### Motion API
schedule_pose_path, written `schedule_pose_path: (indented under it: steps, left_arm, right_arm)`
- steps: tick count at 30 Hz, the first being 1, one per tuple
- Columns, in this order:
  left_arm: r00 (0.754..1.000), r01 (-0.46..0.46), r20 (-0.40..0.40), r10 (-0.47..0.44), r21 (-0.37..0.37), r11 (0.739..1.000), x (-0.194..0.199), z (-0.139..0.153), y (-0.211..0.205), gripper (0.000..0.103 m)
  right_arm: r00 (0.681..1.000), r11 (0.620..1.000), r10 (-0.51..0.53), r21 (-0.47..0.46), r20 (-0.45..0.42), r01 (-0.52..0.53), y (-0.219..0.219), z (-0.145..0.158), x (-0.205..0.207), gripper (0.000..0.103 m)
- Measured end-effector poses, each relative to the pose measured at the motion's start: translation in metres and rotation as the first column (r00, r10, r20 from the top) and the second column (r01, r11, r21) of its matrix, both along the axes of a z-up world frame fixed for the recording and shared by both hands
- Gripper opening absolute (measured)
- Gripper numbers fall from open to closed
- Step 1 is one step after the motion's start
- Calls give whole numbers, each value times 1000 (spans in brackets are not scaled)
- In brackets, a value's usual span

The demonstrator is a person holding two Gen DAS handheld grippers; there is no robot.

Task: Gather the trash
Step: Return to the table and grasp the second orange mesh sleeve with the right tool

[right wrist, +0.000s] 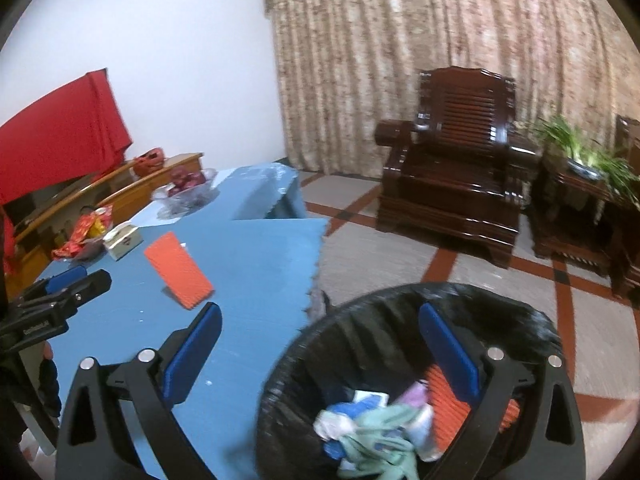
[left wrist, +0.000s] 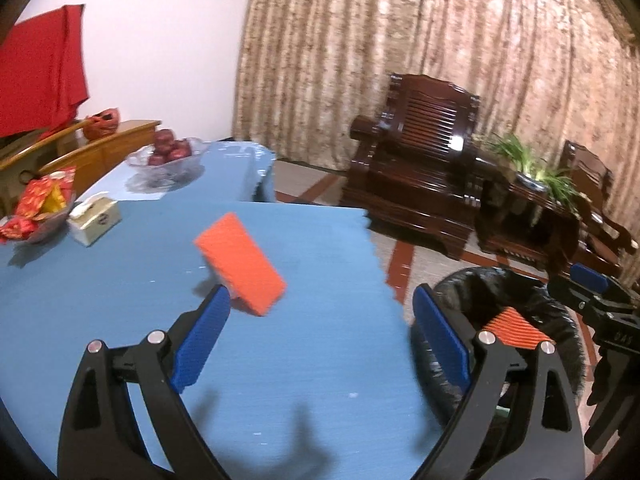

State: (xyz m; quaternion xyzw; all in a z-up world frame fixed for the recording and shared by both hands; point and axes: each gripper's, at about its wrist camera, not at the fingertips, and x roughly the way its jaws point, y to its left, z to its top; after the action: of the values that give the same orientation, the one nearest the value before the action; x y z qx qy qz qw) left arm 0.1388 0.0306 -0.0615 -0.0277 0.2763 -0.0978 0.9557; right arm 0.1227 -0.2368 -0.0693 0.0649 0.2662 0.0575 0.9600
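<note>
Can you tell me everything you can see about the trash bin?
The trash bin is round and lined with a shiny black plastic bag that folds over its rim. It stands upright on the tiled floor, close beside the corner of the blue table. It is open on top, with no lid showing. Inside lie crumpled scraps in white, blue, green and purple, and a ridged orange piece leaning against the inner wall. Its lower part is out of view.
</note>
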Motion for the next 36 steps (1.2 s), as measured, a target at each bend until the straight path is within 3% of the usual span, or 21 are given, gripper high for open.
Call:
schedule_pose_path:
  steps: [14,36]
  left_arm:
    - [987,-160,-24,161,35,986,15,-15,92,90]
    - [959,-259,-97,265,63,964,81,-71,159,90]
  right_arm:
    - [993,993,115,28,-14,-115,85,-11,64,97]
    - [931,937,323,-78,-170,-339,222,-96,165,97]
